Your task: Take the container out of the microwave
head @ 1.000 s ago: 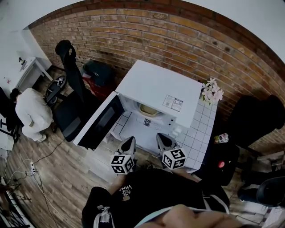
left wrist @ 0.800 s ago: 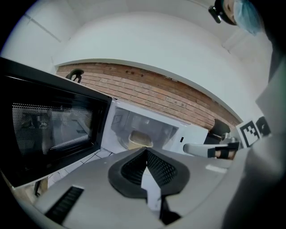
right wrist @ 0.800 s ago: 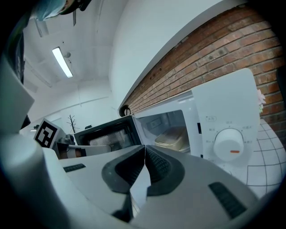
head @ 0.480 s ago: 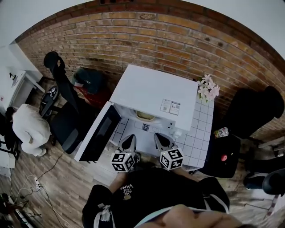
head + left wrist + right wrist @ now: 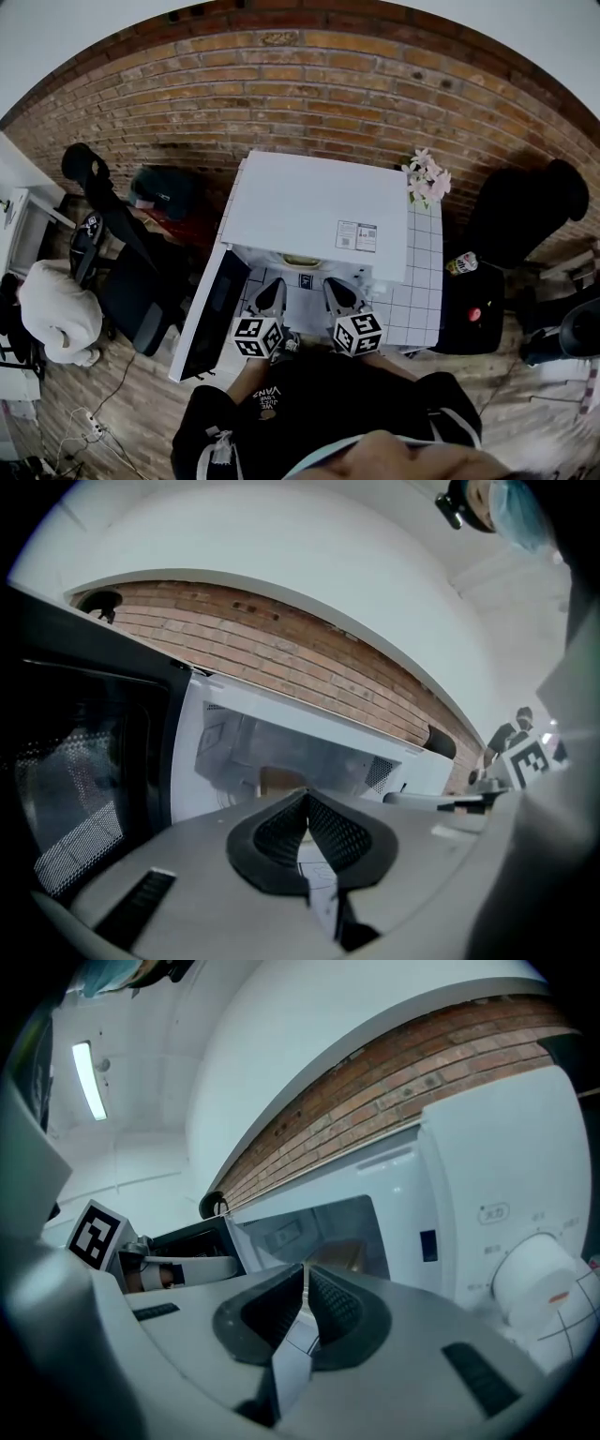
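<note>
A white microwave (image 5: 319,211) stands on a tiled table, its black-windowed door (image 5: 211,309) swung open to the left. A pale tan container (image 5: 302,262) sits inside the cavity, mostly hidden under the microwave's top. My left gripper (image 5: 274,286) and right gripper (image 5: 333,286) are side by side just in front of the opening, both shut with nothing in them. In the left gripper view the shut tips (image 5: 307,794) point at the container (image 5: 281,780) in the cavity. The right gripper view shows its shut tips (image 5: 306,1267) before the container (image 5: 349,1255).
The open door (image 5: 84,761) stands close on the left. The control knob (image 5: 534,1279) is right of the cavity. Flowers (image 5: 424,178) and a can (image 5: 461,264) stand at the white tiled table (image 5: 417,291). A black chair (image 5: 122,272) and a person in white (image 5: 56,319) are at left.
Both grippers have moved in closer to the microwave's opening, staying shut. The head view has shifted, so the microwave now sits nearer the middle.
</note>
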Demonstrator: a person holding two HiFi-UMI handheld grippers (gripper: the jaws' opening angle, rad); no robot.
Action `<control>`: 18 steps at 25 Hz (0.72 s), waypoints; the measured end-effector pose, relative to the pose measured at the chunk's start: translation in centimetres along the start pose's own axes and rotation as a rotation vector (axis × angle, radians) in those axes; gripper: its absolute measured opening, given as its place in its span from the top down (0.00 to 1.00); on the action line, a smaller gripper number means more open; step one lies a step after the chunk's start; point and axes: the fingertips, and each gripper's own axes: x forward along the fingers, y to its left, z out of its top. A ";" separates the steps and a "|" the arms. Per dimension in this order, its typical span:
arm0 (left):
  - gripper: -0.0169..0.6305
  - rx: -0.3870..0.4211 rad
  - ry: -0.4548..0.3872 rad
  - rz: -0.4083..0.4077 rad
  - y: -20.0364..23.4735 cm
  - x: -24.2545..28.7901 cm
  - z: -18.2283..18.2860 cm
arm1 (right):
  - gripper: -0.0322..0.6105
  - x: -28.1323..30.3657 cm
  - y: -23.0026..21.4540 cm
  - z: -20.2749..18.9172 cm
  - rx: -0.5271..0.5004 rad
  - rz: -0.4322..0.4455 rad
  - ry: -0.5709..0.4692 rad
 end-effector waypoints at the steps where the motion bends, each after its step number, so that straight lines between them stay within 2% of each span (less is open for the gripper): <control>1: 0.96 0.003 0.003 -0.009 0.3 0.3 0.1 | 0.94 0.4 -0.1 -0.1 0.007 -0.012 0.001; 8: 0.96 0.014 0.007 -0.055 2.0 2.4 0.8 | 0.94 2.6 -0.5 -0.4 0.039 -0.086 -0.011; 15: 0.95 -0.013 0.048 -0.098 3.2 4.4 0.4 | 0.94 4.1 -1.6 -0.3 0.089 -0.162 -0.035; 16: 0.95 -0.017 0.054 -0.102 3.3 4.6 0.3 | 0.93 4.3 -1.8 -0.4 0.101 -0.174 -0.039; 18: 0.94 -0.028 0.063 -0.106 3.7 5.1 0.1 | 0.76 4.7 -2.2 -0.6 0.129 -0.194 -0.040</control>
